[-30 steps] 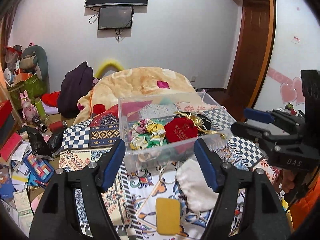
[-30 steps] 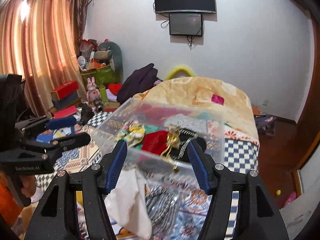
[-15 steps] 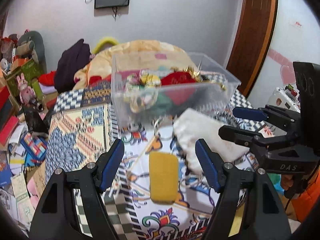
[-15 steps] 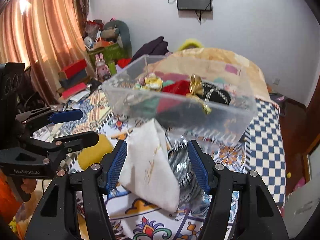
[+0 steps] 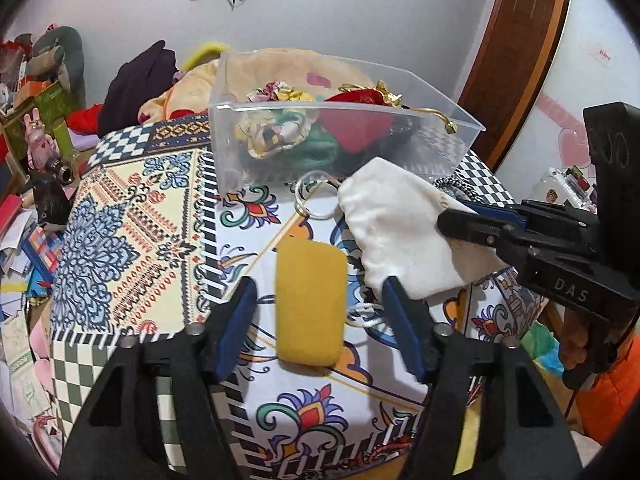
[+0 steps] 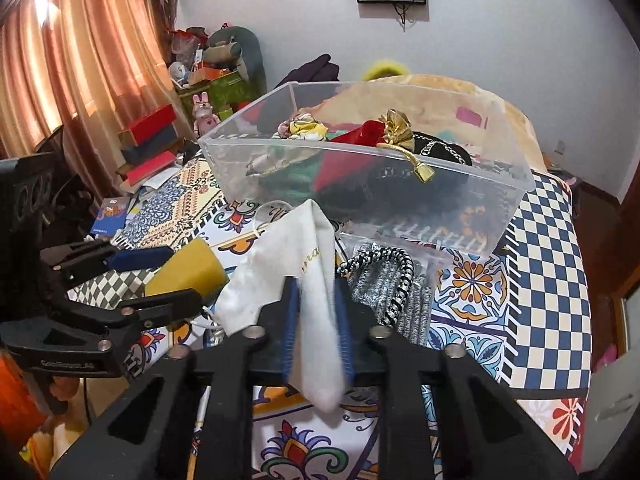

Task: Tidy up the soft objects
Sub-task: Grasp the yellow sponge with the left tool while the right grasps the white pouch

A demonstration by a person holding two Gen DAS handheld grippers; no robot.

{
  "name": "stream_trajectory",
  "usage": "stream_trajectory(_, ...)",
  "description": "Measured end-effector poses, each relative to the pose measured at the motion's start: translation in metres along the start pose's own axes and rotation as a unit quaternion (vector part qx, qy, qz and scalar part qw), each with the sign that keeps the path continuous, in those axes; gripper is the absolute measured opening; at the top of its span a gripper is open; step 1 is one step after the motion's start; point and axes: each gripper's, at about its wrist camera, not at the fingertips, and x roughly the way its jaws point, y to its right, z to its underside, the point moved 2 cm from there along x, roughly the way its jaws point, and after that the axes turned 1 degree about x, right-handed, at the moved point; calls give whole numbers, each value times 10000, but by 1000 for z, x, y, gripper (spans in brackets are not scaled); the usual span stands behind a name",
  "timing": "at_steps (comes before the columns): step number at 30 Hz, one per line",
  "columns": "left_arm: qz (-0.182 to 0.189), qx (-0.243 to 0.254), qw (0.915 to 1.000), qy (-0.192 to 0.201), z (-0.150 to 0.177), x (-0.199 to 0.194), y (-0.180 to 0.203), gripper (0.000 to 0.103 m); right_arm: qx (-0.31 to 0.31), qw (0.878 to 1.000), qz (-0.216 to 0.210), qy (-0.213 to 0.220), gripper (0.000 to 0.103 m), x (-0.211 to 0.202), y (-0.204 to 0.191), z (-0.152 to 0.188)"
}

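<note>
A yellow sponge (image 5: 310, 300) lies on the patterned tablecloth between the fingers of my open left gripper (image 5: 318, 320); it also shows in the right wrist view (image 6: 188, 270). My right gripper (image 6: 316, 312) is shut on a white cloth pouch (image 6: 300, 264), pinching its near side; the pouch also shows in the left wrist view (image 5: 404, 232). Behind stands a clear plastic box (image 5: 448, 120) holding a floral scrunchie (image 5: 280, 94), a red pouch (image 5: 360, 120) with gold cord and dark items. A grey and black woven cord piece (image 6: 384, 280) lies right of the pouch.
A clear ring (image 5: 314, 196) lies in front of the box. The table edge (image 5: 104, 338) drops off at left to cluttered floor with books and toys (image 5: 36, 216). A blanket-covered bed (image 6: 440, 88) lies behind the box. A wooden door (image 5: 516, 52) is at right.
Both grippers dropped lower and closer to the table. The right gripper closed on the white pouch. The left gripper moved so its open fingers flank the yellow sponge.
</note>
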Motion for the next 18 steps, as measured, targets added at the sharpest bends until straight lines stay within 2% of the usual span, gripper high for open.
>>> stream_trajectory(6,43,107,9999,-96,0,3,4,35,-31,9998,-79,161,10,-12,-2,-1)
stream_trajectory(14,50,67,9998,152,-9,-11,1,33,-123,9985,-185,502,8,-35,-12,-9)
stream_trajectory(18,56,34,9994,332,-18,-23,-1,33,-175,9987,-139,465,8,-35,-14,-12)
